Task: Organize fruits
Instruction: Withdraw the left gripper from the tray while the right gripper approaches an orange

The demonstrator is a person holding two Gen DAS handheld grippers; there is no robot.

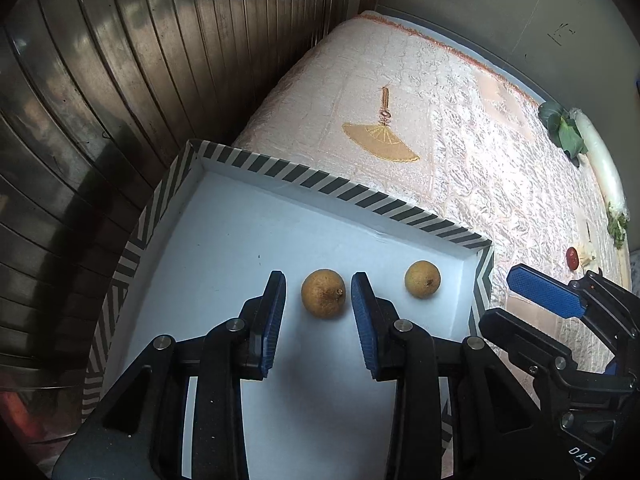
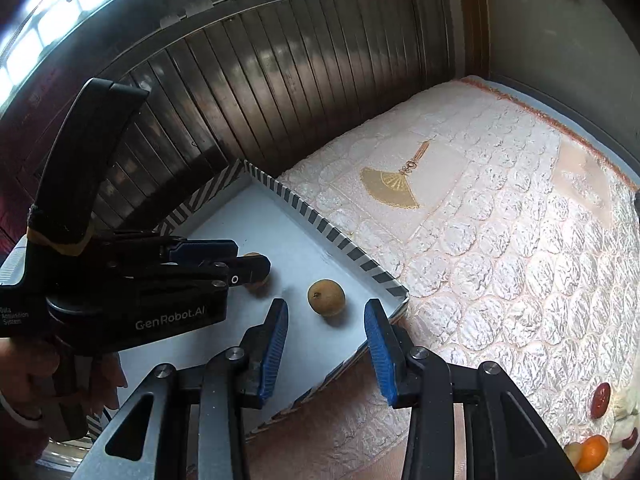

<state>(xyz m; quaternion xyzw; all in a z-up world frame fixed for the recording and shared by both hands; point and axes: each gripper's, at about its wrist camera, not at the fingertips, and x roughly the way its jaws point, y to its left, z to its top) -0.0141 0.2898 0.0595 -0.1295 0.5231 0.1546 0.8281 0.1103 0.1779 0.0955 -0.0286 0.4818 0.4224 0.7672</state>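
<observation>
Round brown rough-skinned fruit (image 1: pixel 323 293) lies between blue pads of left gripper (image 1: pixel 319 294), on white floor of shallow striped-rim tray (image 1: pixel 344 190). Jaws wide apart, pads not touching fruit, nothing held. Right gripper (image 2: pixel 326 320) also wide, empty, hovering near second brown fruit (image 2: pixel 326 297). Fruits look light, firm, may roll; better take across widest middle, gentle squeeze. Tray sits on quilted pink cloth (image 1: pixel 480 160).

Tan-brown skin on both round fruits (image 1: pixel 323 293) (image 1: pixel 422 279). White floor and black-and-white striped rim on the tray (image 1: pixel 400 204). Pale pink quilted scale pattern on the bedspread (image 1: pixel 460 128), with a gold embroidered fan (image 1: pixel 380 140) and orange trim along the far edge. Blue pads on black grippers (image 1: pixel 318 312) (image 2: pixel 326 336).
</observation>
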